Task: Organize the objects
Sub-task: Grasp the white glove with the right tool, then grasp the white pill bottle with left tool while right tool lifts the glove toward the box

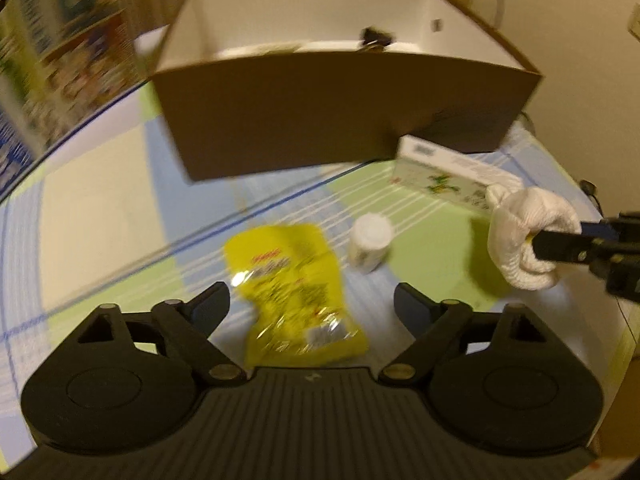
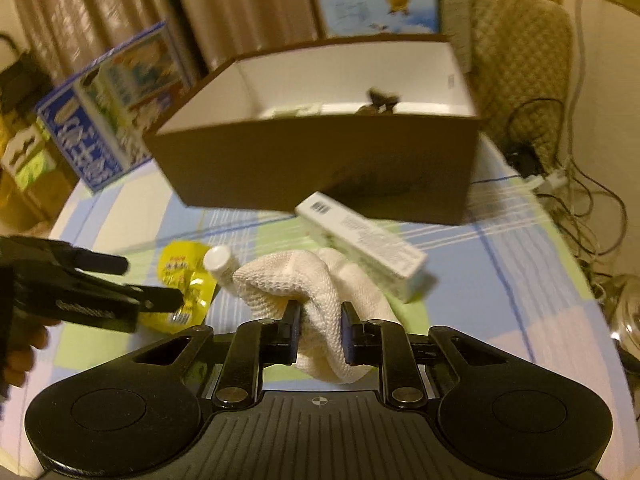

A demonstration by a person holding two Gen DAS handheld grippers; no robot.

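A brown cardboard box [image 1: 328, 116] [image 2: 320, 164] with a white inside stands open at the back of the table, a small dark object [image 1: 374, 38] and some pale items inside. My left gripper [image 1: 312, 308] is open, low over a yellow snack packet [image 1: 296, 296] [image 2: 184, 284]. A small white bottle [image 1: 370, 246] [image 2: 220, 264] lies just right of the packet. My right gripper [image 2: 320, 332] is shut on a white knitted cloth [image 2: 320, 300] [image 1: 528, 236]. A white and green carton [image 1: 452, 176] [image 2: 364, 244] lies in front of the box.
The table has a blue, green and cream checked cloth [image 1: 100, 208]. Printed cartons [image 2: 104, 112] stand at the left, another [image 2: 380, 4] behind the box. A padded chair [image 2: 524, 60] and tangled cables [image 2: 560, 176] are at the right. A hand [image 2: 20, 356] holds the left gripper.
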